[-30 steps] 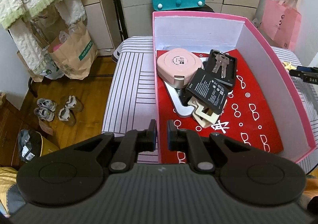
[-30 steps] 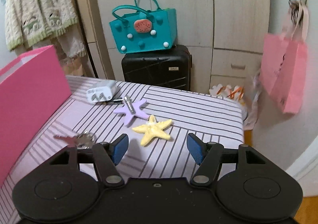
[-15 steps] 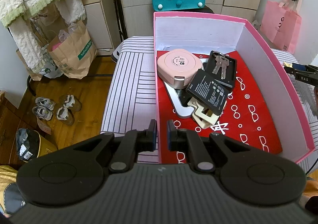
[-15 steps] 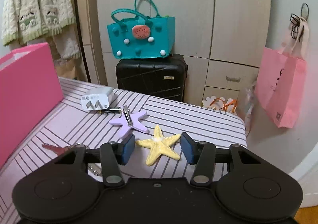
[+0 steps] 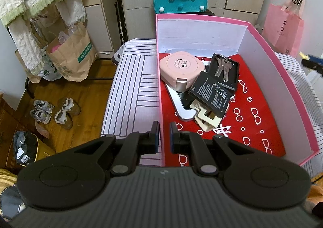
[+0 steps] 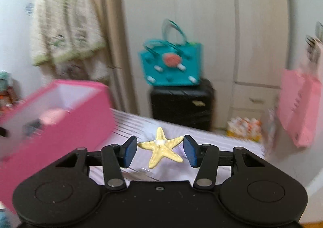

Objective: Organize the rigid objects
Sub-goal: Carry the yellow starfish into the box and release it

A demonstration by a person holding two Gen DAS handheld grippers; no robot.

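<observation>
Right, my right gripper clamps the pale yellow rigid starfish tip-to-tip between its jaws, the open pink cardboard box lying leftward, where my left gripper, shut, pinches its wall.

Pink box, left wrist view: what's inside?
Inside the pink box: pink round case, keys on a black case, black battery, cream clip, silver-rimmed device mostly covered underneath. Red patterned liner.

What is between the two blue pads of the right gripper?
In the right wrist view, the yellow starfish sits between the right gripper's pads, its arm tips touching both; nothing else is there.
</observation>
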